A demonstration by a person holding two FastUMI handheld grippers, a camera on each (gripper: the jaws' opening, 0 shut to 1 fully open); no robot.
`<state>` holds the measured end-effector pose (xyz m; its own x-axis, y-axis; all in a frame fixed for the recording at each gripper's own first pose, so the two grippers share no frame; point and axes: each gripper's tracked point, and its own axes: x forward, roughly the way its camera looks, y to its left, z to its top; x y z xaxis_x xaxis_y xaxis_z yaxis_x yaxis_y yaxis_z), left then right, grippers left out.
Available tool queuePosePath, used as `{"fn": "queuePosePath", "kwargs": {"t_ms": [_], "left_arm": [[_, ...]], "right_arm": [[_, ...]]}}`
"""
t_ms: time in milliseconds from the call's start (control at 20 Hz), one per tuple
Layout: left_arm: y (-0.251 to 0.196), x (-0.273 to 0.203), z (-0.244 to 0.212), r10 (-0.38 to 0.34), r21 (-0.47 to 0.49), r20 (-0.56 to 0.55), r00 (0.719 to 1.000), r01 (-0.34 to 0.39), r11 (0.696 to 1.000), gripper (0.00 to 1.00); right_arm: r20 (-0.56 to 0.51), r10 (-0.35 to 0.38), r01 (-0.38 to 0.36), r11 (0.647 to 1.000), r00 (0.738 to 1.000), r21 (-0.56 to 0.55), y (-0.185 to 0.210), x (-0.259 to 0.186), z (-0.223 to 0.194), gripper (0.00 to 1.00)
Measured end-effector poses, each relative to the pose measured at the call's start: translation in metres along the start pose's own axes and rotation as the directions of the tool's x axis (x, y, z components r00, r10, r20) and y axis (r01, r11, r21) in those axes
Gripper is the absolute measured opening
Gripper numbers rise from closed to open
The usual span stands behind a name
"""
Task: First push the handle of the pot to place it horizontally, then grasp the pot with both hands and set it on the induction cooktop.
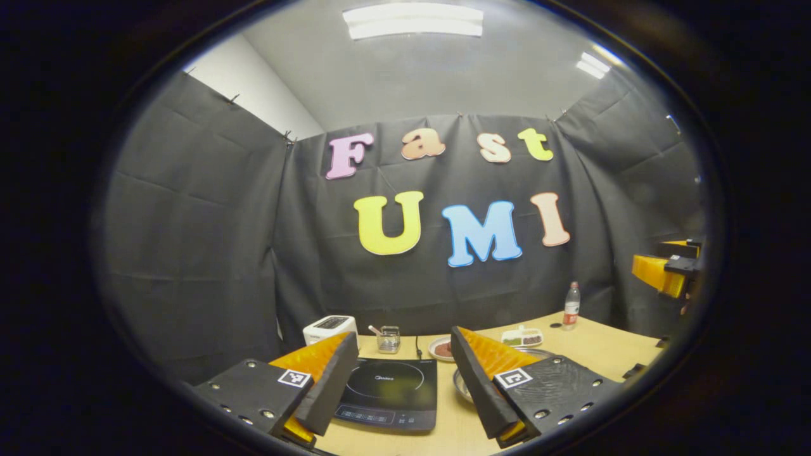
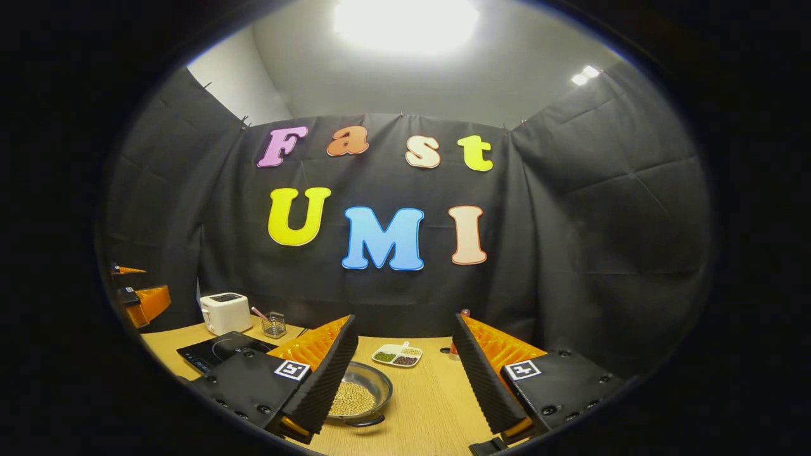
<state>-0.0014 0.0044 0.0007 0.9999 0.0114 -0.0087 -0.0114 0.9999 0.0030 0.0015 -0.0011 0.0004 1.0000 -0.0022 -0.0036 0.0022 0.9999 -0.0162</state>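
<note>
A shallow metal pot [image 2: 358, 394] holding yellowish beads sits on the wooden table [image 2: 431, 399], partly behind my right gripper's left finger; a dark handle [image 2: 365, 420] shows at its near rim. My right gripper [image 2: 404, 318] hangs open above the table with nothing between its fingers. To the pot's left lies the black induction cooktop [image 2: 215, 351]. In the left gripper view the cooktop [image 1: 389, 392] lies between the fingers of my open left gripper [image 1: 402, 334], well below them. A sliver of the pot [image 1: 461, 385] peeks past the right finger.
A white toaster [image 1: 329, 329], a small glass holder [image 1: 388, 339], a plate [image 1: 439, 347], a divided snack dish [image 1: 521, 335] and a bottle [image 1: 571, 306] stand along the table's far side. The other gripper [image 1: 665, 269] shows at the far right, held high.
</note>
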Motion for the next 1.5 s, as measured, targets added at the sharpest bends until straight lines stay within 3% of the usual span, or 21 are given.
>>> {"fn": "queuePosePath", "kwargs": {"t_ms": [50, 200, 350, 700, 850, 900, 950, 1050, 1100, 1500], "left_arm": [[-0.001, 0.0, 0.001, 0.0, -0.001, 0.001, 1.0, 0.0, 1.0, 0.87], [0.0, -0.001, 0.001, 0.0, 0.002, 0.001, 1.0, 0.0, 1.0, 0.87], [-0.001, 0.0, 0.002, -0.003, 0.002, 0.004, 1.0, 0.003, 1.0, 0.87], [0.004, -0.003, 0.007, 0.003, 0.006, 0.02, 1.0, -0.003, 1.0, 0.87], [0.008, -0.004, 0.007, 0.007, 0.004, 0.022, 1.0, -0.007, 1.0, 0.87], [0.009, -0.004, 0.008, 0.008, 0.003, 0.023, 1.0, -0.008, 1.0, 0.87], [0.011, -0.005, 0.008, 0.009, 0.003, 0.025, 1.0, -0.009, 1.0, 0.87], [0.013, -0.004, 0.008, 0.008, 0.005, 0.027, 1.0, -0.008, 1.0, 0.87], [0.016, -0.004, 0.008, 0.011, 0.006, 0.028, 1.0, -0.011, 1.0, 0.87], [0.036, 0.007, 0.003, 0.002, -0.005, 0.034, 0.999, -0.002, 1.0, 0.87]], "right_arm": [[0.0, -0.002, 0.002, 1.0, 1.0, 0.001, -0.002, 0.0, 0.001, 0.95], [0.011, 0.01, -0.01, 1.0, 1.0, 0.001, -0.001, 0.0, 0.004, 0.8], [0.015, 0.016, -0.016, 1.0, 1.0, -0.008, 0.002, -0.002, 0.006, 0.76], [-0.001, 0.054, -0.054, 0.998, 0.999, -0.017, 0.014, -0.002, 0.005, 0.47], [-0.004, 0.054, -0.054, 0.998, 0.999, -0.024, 0.013, -0.002, 0.004, 0.45], [0.002, 0.058, -0.058, 0.998, 0.998, -0.017, 0.014, -0.003, 0.005, 0.28], [-0.003, 0.07, -0.07, 0.997, 0.998, -0.013, 0.021, -0.004, 0.005, 0.2], [0.009, 0.037, -0.037, 0.999, 0.999, -0.019, 0.014, -0.001, 0.009, 0.18], [0.016, 0.027, -0.027, 0.999, 0.999, -0.017, 0.014, -0.004, 0.011, 0.07], [-0.053, 0.104, -0.106, 0.994, 0.993, -0.039, 0.052, -0.006, -0.011, 0.02]]}}
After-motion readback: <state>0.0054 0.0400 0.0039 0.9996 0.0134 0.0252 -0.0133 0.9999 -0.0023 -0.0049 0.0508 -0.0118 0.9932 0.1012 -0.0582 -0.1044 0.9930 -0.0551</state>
